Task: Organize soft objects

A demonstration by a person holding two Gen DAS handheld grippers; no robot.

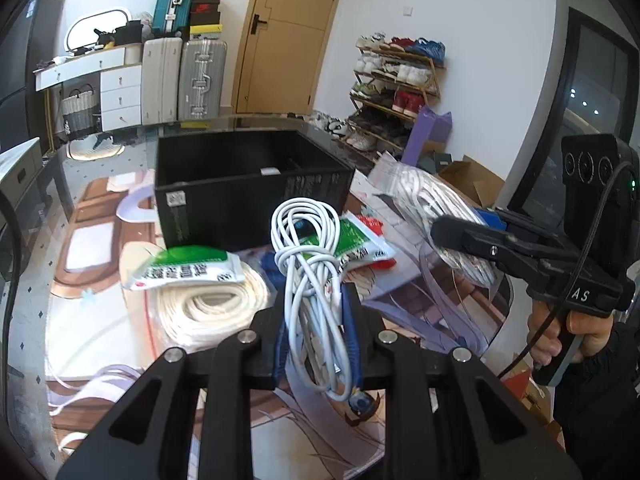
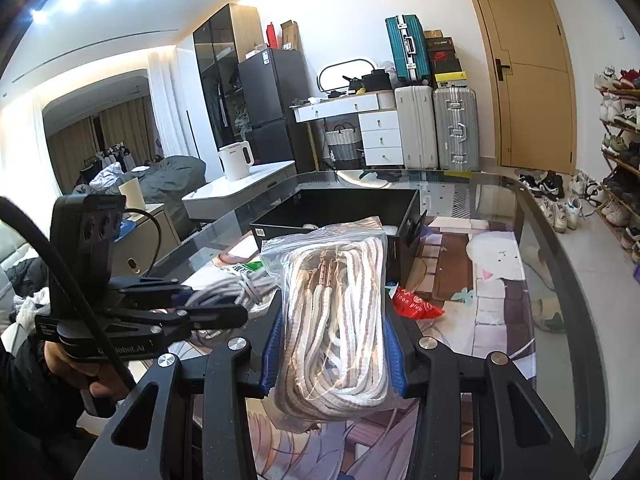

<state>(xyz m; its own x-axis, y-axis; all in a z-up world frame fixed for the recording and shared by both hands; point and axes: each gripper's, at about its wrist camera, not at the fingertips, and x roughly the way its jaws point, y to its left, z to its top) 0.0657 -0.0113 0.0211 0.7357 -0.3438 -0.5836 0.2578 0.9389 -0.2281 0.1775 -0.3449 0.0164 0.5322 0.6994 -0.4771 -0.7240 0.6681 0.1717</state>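
My left wrist camera is looking down my tongs, close over the table; my right is doing likewise. Both are sharing the black box (image 1: 248, 184), door and suitcases.

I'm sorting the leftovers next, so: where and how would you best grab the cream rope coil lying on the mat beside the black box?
Probably across the cream rope coil's near, bare edge, coming from above and from the near side. It lies flat, so a low sideways approach finds little to pinch. The green-and-white packet covers its far part, and the black box stands behind.

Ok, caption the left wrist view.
Left gripper shut on a coiled white cable, black box just beyond.
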